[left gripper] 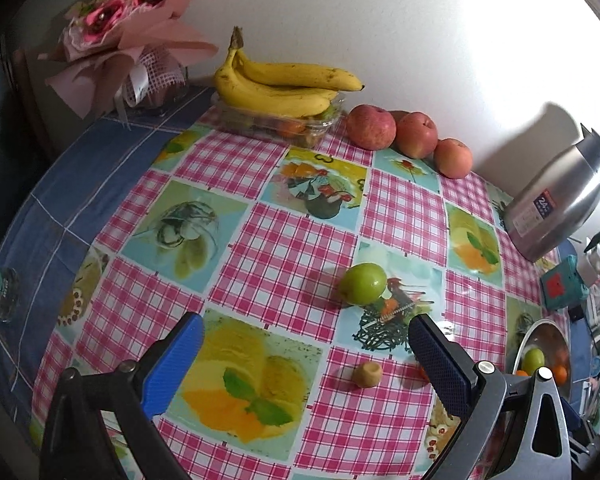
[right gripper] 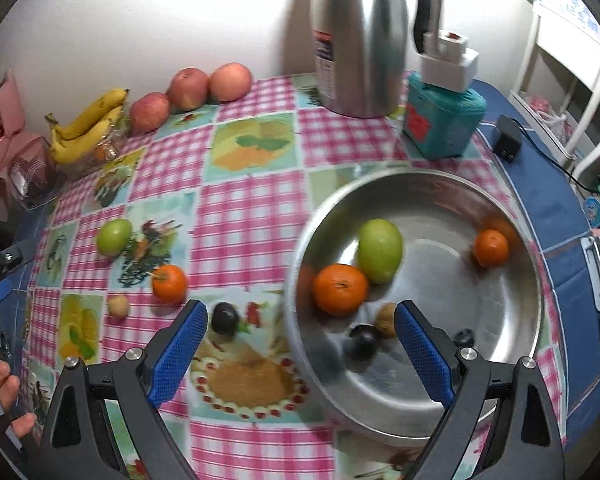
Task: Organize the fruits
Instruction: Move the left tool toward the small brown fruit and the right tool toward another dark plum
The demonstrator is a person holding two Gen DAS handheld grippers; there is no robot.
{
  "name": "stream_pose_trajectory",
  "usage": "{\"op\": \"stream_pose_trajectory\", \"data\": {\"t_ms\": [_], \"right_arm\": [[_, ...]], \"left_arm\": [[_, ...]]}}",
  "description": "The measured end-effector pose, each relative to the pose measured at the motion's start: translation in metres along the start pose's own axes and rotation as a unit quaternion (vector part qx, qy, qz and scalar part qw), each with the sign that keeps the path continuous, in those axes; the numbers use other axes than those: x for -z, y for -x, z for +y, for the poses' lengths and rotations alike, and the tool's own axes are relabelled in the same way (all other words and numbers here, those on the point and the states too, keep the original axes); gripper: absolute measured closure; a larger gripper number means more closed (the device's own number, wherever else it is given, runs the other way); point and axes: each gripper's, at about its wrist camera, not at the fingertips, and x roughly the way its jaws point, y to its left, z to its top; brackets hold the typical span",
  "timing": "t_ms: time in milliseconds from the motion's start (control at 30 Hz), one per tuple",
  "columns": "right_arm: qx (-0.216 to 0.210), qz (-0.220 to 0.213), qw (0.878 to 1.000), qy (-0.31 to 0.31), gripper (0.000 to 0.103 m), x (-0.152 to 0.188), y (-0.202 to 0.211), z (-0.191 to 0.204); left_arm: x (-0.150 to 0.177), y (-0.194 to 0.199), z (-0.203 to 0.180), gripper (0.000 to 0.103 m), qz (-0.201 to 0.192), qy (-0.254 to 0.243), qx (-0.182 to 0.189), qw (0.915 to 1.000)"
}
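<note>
Left wrist view: left gripper [left gripper: 306, 344] gapes wide, empty, over the glossy checked tablecloth [left gripper: 284, 248]; a smooth green fruit [left gripper: 362, 283] and a small tan fruit [left gripper: 367, 374] lie loose ahead.

Right wrist view: right gripper [right gripper: 300, 330] spread apart, holding nothing, above the steel bowl's rim [right gripper: 300, 240].

Done: the bowl holds a green fruit [right gripper: 380, 250], two oranges and small dark fruits.

Left: an orange [right gripper: 170, 283] and a dark plum [right gripper: 224, 318] are on the cloth, outside the bowl.

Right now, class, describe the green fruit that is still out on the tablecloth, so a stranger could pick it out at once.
Start at the big steel bowl on the checked tablecloth and look left, past its rim. Three small fruits lie near each other there; beyond the orange sits the green fruit, alone on a picture square. It is the only green one outside the bowl, and bigger than the pale little fruit nearby.
</note>
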Motion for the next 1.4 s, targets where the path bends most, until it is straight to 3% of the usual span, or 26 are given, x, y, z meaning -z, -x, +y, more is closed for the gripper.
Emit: {"op": "stream_pose_trajectory", "data": {"t_ms": [400,933,1133,1400], "right_arm": [[-0.032,0.014,0.999,0.017,0.008,-0.001,-0.007,0.038],[-0.035,0.026,0.998,0.039,0.010,-0.013,-0.021,0.062],[-0.026,0.044,0.997,0.055,0.029,-0.012,-0.034,0.064],[-0.028,0.079,0.994,0.067,0.047,-0.003,-0.053,0.062]], "left_arm": [[0.002,-0.010,-0.007,0.000,0.023,-0.022,-0.009,0.9995],[0.004,-0.027,-0.020,0.000,0.041,-0.025,0.008,0.9988],[0.009,-0.039,-0.023,0.002,0.061,-0.022,0.015,0.9978],[0.022,-0.060,-0.035,0.013,0.100,-0.039,0.023,0.9940]]}}
